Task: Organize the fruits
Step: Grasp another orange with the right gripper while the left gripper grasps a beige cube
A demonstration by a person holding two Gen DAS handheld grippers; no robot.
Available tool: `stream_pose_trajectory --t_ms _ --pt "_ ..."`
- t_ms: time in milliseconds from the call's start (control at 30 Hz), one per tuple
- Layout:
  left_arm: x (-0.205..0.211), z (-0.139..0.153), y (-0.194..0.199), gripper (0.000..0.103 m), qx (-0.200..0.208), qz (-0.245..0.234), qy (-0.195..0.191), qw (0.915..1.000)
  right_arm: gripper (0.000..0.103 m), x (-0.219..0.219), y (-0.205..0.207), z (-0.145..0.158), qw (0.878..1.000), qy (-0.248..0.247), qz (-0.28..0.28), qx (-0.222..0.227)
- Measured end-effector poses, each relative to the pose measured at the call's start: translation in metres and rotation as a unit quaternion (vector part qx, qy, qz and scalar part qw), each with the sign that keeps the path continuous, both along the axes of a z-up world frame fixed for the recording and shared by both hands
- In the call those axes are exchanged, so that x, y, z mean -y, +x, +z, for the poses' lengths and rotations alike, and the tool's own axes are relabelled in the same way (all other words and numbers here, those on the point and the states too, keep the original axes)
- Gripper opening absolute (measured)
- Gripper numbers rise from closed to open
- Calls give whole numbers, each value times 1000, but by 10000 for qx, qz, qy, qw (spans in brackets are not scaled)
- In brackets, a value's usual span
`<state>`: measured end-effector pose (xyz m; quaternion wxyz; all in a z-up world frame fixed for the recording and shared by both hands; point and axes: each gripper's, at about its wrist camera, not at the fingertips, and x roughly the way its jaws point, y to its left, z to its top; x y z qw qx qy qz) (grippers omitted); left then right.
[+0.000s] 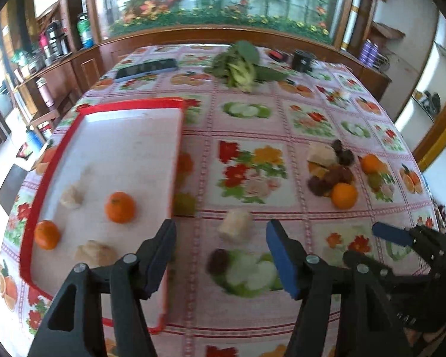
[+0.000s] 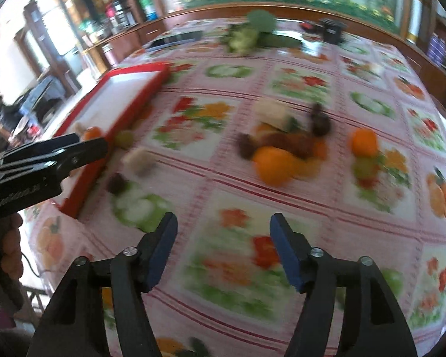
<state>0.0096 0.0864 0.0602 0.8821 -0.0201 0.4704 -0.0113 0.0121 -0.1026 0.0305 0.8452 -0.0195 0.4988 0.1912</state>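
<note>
One piece of lettering shows: a pale embossed brand mark on the black body of the left tool (image 2: 104, 148), seen at the left edge of the right wrist view, below and left of the red tray (image 2: 128, 101). Blur leaves it unreadable; no letter can be told for sure. The fruit-printed cloth on the tabletop (image 2: 282, 178) carries pictures only, and the bottles and containers on the shelves behind the tray are too small and smeared for any label to be read.
</note>
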Motion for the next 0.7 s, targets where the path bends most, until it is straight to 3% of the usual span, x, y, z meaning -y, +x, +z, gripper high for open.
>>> stream_pose_trajectory --t_ms 367,500,700 --pt "76 -16 33 66 -269 -808 125 9963 67 64 -1 -10 9984 137 -532 -124" --pt "78 -20 37 66 -403 -751 65 9963 67 62 9 -9 9988 228 -419 -67" --pt "62 -16 15 66 -368 -748 366 9958 67 40 41 -9 9981 608 -92 -46"
